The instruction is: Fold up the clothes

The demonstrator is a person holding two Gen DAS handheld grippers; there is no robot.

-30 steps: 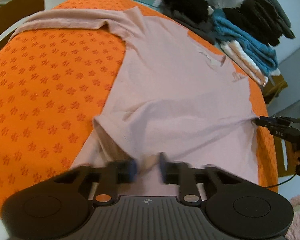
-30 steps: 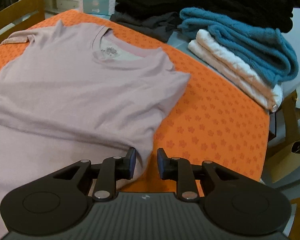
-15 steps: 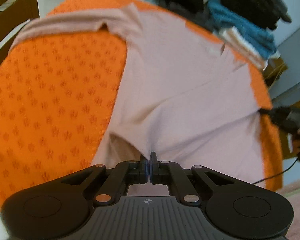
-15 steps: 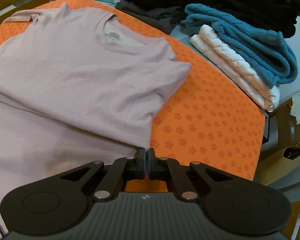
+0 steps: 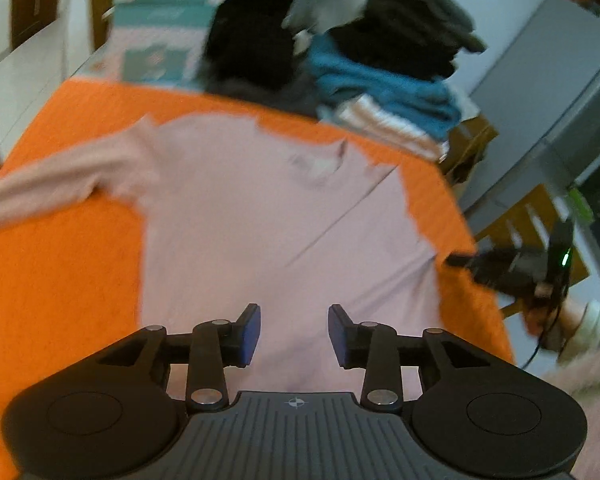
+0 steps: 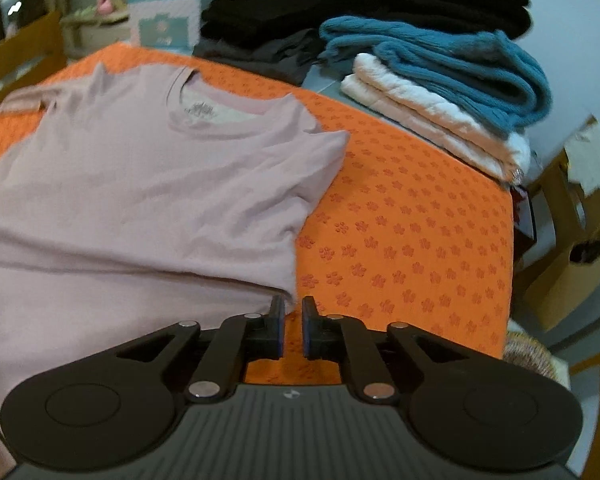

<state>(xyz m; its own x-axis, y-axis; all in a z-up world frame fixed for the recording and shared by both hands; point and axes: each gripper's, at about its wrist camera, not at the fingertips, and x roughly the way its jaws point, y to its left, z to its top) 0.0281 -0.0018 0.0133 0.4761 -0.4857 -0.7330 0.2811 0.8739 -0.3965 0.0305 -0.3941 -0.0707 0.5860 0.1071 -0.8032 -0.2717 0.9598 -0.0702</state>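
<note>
One orange mat (image 6: 412, 232) with a little flower print is covering the table, and one pink shirt (image 6: 140, 184) is lying flat on it, collar pointing at the far side, its right sleeve folded in over the body. Behind the mat, folded clothes are stacking up: a teal knit (image 6: 452, 68) sitting on two white pieces (image 6: 432, 120), plus a dark heap (image 6: 380, 4) I can't really count. One pastel box (image 6: 164, 12) is standing at the back, and wooden chair parts are showing at the edges. Two grippers are hovering over the near hem: the left gripper (image 5: 294, 334) is spread wide above the shirt, and the right gripper (image 6: 293, 330) has its jaws slightly apart, gripping nothing, just beside the shirt's right edge.
</note>
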